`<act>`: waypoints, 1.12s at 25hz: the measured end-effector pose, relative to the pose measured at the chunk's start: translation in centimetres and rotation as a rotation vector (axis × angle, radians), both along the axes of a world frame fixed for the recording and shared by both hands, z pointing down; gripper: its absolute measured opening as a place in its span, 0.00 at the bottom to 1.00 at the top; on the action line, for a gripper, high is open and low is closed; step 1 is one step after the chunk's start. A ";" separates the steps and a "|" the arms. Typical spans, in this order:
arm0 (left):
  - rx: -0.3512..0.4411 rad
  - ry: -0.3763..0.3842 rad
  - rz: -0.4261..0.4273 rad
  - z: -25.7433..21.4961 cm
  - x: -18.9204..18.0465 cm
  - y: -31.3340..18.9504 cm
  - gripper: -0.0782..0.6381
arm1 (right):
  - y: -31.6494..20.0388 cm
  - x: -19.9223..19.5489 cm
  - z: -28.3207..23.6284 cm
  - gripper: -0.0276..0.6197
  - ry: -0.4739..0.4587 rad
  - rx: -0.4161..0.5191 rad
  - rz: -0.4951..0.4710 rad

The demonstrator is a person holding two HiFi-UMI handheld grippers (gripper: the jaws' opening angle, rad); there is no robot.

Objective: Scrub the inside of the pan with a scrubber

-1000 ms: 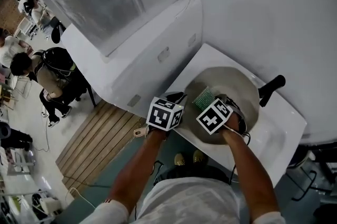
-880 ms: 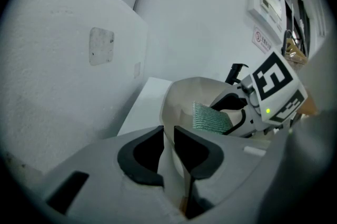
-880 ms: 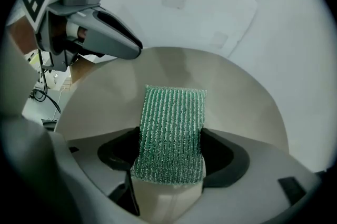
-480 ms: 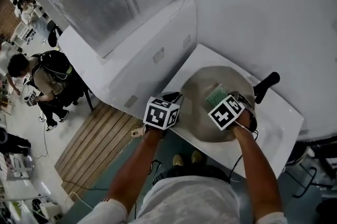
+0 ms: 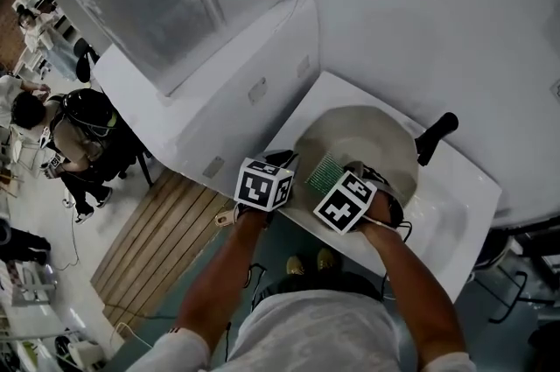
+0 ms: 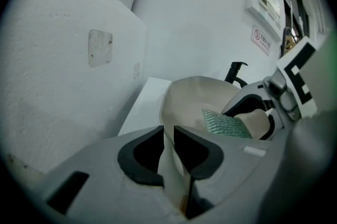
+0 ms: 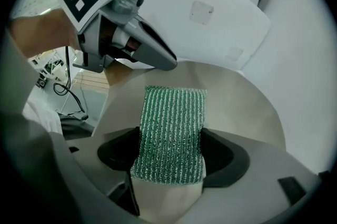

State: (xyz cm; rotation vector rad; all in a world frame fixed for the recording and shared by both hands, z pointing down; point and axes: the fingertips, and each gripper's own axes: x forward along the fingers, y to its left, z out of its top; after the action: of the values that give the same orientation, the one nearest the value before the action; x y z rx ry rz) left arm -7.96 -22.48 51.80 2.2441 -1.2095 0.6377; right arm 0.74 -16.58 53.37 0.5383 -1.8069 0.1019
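From where I stand this is the scrubbing step itself. The left gripper (image 6: pixel 168 145) has its jaws pinched on the near wall of the pan (image 6: pixel 196 95), the pale rim standing up between the two dark pads, so it is acting as the steadying grip. The right gripper (image 7: pixel 171 161) is clamped on the green scrubber (image 7: pixel 171 133), which sticks out forward past its jaws and lies against the inner surface of the pan just ahead of them. In the head view the scrubber (image 5: pixel 325 171) sits low on the pan's near inner side, just beyond the right gripper (image 5: pixel 337 179) and close beside the left gripper (image 5: pixel 282 160). The bowl of the pan (image 5: pixel 372 136) opens out further ahead. The black pan handle (image 5: pixel 435 136) points away at the far right, well clear of both tools. The pan rests on a white tray (image 5: pixel 455 208). I can't tell how hard the pad is pressing, or whether any dirt is left, since the inside looks evenly pale. My guess is that the next move calls for sweeping the scrubber across and forward over the bowl with steady downward pressure. The left grip must hold firm, or the pan could skid or tip on that smooth tray.
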 end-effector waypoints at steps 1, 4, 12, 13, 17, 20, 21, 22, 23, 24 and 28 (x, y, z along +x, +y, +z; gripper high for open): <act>0.000 -0.001 0.000 0.0 0.0 0.0 0.21 | 0.3 -0.2 0.5 0.59 0.009 -0.010 -0.010; 0.001 -0.006 0.002 0.0 0.0 0.0 0.21 | 0.5 0.5 1.7 0.59 0.058 -0.026 -0.024; 0.004 -0.014 0.001 0.0 0.0 0.1 0.21 | -0.9 5.7 1.8 0.59 0.158 -0.001 0.028; 0.004 -0.015 0.002 0.0 0.0 0.1 0.21 | -1.1 6.2 1.7 0.59 0.165 0.004 0.033; 0.004 -0.018 0.004 0.0 0.0 0.1 0.21 | -1.5 7.6 1.2 0.59 0.192 0.021 0.036; 0.003 -0.021 0.004 0.0 0.0 0.0 0.21 | -1.6 8.1 0.6 0.59 0.208 0.037 0.027; 0.003 -0.022 0.004 0.0 0.0 0.0 0.21 | -1.5 8.0 0.4 0.59 0.202 0.041 0.023; 0.003 -0.023 0.004 0.0 0.0 0.0 0.21 | -1.3 7.7 0.0 0.59 0.189 0.044 0.018; 0.003 -0.023 0.004 0.0 0.0 0.0 0.21 | -1.0 7.2 -0.4 0.59 0.169 0.044 0.012; 0.003 -0.024 0.004 0.0 0.0 0.0 0.21 | -0.6 6.4 -0.8 0.59 0.142 0.043 0.005; 0.004 -0.026 0.003 0.0 0.0 0.1 0.21 | 1.2 3.0 -1.6 0.59 0.038 0.021 -0.023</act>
State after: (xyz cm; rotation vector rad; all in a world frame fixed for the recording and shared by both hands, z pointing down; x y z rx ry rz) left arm -8.01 -22.35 51.83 2.2478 -1.2215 0.6681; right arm 3.78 -15.40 51.73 0.5310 -1.7780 0.0561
